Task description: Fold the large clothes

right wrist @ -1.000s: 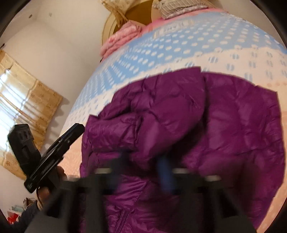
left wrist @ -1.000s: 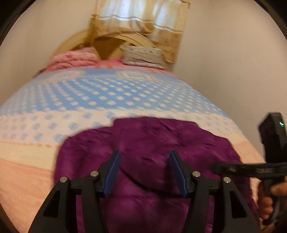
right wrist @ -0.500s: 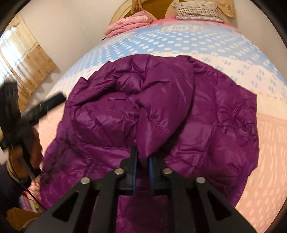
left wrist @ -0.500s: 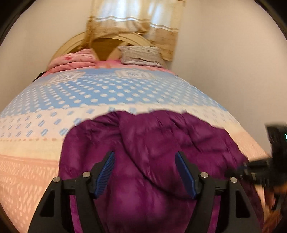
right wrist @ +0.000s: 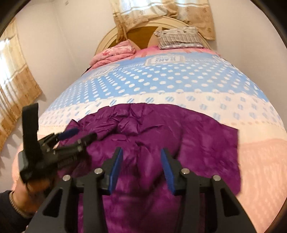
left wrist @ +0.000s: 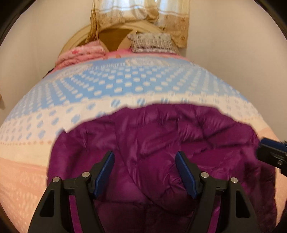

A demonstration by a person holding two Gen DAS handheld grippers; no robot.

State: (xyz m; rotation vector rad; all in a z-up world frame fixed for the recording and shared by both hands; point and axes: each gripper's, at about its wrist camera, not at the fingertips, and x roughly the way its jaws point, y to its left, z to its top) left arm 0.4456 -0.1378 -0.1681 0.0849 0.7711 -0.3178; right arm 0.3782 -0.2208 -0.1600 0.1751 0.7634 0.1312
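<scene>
One purple puffer jacket [right wrist: 179,147] lies on one bed [right wrist: 161,86]. Two grippers show: the left gripper [left wrist: 144,168] and the right gripper [right wrist: 141,164]. There is one striped pillow [right wrist: 179,38], one folded pink blanket [right wrist: 114,53] and two curtains, one [right wrist: 161,14] behind the headboard and one [right wrist: 16,86] on the side wall.

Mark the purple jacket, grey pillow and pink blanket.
purple jacket [right wrist: 202,147]: right wrist view, flat right-hand panel.
grey pillow [right wrist: 179,38]: right wrist view, middle of its striped face.
pink blanket [right wrist: 114,53]: right wrist view, top of the folded pile.
</scene>
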